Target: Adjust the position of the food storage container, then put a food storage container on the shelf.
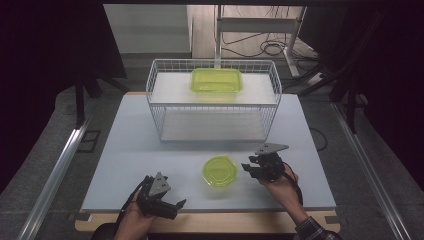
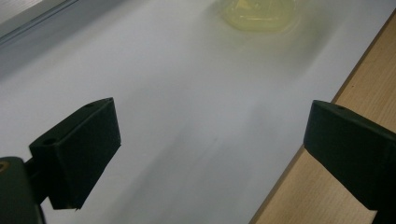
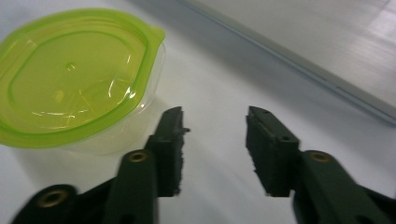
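The right hand-held gripper stood with its jaws partly apart and nothing between them; the round lidded container sat on the surface just beside it, toward the left hand-held gripper. In the right gripper view that container lay off the left jaw, close but apart from it. Being near round, it offered no clear long axis. The left hand-held gripper, jaws wide and empty, lay farther from it, at the near edge. Beyond both stood the wire basket with a rectangular green container on top, well clear. Nothing blocked the way.
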A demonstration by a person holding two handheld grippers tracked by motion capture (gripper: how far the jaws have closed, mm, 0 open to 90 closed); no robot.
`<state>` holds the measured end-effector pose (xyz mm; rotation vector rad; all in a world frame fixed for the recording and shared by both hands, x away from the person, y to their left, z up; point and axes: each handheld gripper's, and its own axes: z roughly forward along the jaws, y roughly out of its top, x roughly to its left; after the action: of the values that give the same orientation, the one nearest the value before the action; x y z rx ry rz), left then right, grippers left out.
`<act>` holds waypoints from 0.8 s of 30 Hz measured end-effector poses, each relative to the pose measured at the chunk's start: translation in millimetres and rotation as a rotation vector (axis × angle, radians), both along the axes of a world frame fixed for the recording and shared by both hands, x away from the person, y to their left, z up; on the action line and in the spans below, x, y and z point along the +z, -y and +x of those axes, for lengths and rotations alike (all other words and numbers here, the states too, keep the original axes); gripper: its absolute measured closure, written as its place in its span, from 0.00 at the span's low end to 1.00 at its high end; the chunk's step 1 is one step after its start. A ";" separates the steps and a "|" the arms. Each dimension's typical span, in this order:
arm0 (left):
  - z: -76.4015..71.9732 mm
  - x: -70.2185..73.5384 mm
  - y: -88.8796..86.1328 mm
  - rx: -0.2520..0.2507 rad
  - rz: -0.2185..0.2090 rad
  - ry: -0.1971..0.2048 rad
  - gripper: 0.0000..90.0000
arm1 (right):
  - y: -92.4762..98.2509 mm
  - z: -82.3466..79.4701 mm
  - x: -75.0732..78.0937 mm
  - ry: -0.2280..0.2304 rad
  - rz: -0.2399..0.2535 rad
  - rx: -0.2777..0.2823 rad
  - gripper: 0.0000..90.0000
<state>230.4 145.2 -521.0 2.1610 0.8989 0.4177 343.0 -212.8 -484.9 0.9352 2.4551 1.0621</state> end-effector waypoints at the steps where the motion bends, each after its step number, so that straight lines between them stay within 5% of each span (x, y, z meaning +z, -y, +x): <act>1: -0.1 0.2 -0.1 0.001 -0.002 -0.003 0.05 | 1.5 -1.1 1.2 0.011 0.002 -0.003 0.54; 13: -0.7 -1.8 1.7 -0.002 0.027 0.012 0.04 | 15.1 -14.3 -3.6 0.018 0.041 0.011 0.20; 24: -0.9 -2.9 2.9 -0.007 0.038 0.020 0.04 | 18.5 -15.2 -7.4 -0.009 0.048 0.041 0.09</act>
<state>229.6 142.2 -523.9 2.1903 0.8786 0.4552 327.8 -231.4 -492.2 0.9093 2.4761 1.1382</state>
